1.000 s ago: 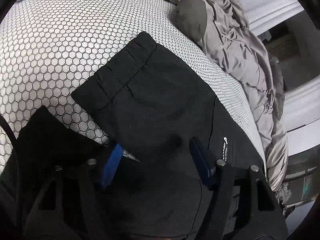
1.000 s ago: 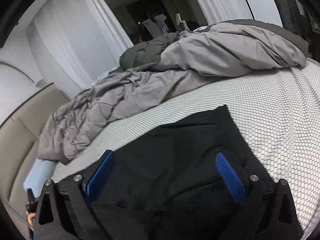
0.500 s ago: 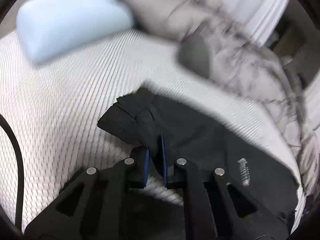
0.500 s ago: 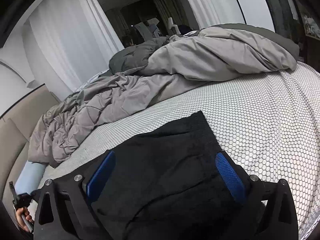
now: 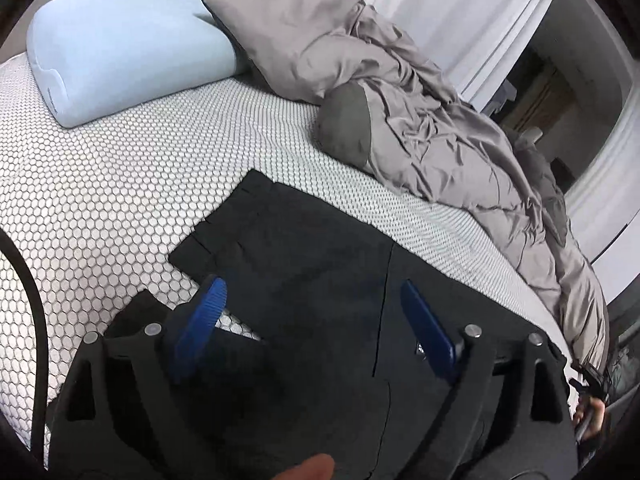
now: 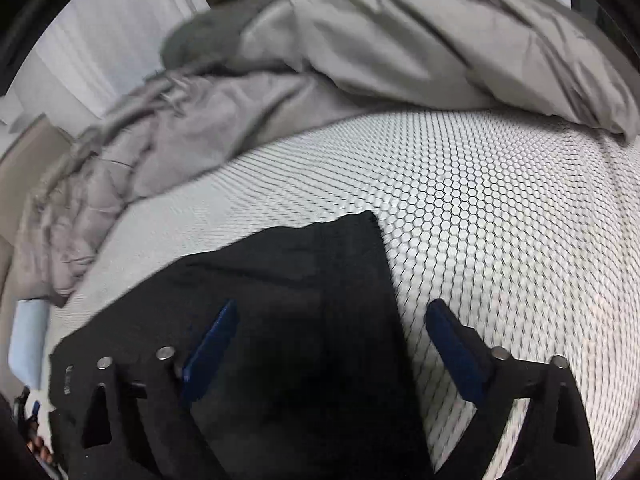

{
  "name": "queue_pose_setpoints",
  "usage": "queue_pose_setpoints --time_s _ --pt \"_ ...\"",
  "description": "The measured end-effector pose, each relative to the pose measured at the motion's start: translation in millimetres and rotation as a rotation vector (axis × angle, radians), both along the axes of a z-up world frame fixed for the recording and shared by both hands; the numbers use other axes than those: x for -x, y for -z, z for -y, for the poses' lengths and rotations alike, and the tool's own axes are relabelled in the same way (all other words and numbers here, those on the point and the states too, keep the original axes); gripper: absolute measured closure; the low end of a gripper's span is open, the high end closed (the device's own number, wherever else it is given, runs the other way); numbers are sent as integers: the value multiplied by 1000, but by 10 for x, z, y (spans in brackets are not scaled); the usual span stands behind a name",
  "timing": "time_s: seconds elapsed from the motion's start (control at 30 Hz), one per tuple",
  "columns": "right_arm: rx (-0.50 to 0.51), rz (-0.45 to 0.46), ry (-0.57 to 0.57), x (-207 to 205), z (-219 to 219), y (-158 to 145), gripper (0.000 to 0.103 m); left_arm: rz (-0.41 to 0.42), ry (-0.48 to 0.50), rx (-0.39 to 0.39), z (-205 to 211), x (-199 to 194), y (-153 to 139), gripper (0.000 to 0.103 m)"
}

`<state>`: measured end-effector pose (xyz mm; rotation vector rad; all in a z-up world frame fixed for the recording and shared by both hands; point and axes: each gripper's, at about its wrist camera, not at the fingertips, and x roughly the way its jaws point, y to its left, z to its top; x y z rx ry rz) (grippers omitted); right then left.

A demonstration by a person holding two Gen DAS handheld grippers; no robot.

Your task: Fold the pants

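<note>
Pants are lying flat on the honeycomb-patterned mattress, black, folded over themselves with the gathered waistband end pointing up-left in the left wrist view. Going left to right there: light blue pillow is sitting at the head of the bed, grey duvet is bunching along the far side just beyond the pants' edge. Left gripper is hovering over the fabric, blue pads spread wide, nothing between them. Right wrist view is blurring: pants are lying lower left, their right edge running between the fingers, bare mattress on the right. Right gripper is also gaping wide, clamping nothing. Duvet is piling along the back. No containers showing.
</note>
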<state>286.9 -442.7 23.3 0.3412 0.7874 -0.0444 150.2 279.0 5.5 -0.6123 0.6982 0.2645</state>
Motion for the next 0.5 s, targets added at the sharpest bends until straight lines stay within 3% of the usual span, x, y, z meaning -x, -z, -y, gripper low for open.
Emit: queue_pose_setpoints --time_s 0.1,0.13,0.23,0.27,0.3,0.4,0.5 --pt "-62 -65 -22 -282 109 181 23 -5 28 -8 70 20 54 15" --pt "-59 -79 -34 -330 111 216 32 -3 33 -13 84 52 73 15" --pt "73 -104 -84 -415 -18 247 64 1 39 -24 132 24 103 15" --pt "126 -74 -107 -401 -83 193 88 1 38 -22 137 19 108 15" --pt "186 -26 -90 -357 -120 77 90 2 38 -20 144 12 115 15" --pt "197 90 6 -268 -19 -182 95 1 38 -23 156 -16 126 15" --pt "220 39 109 -393 74 -138 94 -19 33 -30 171 -57 157 15"
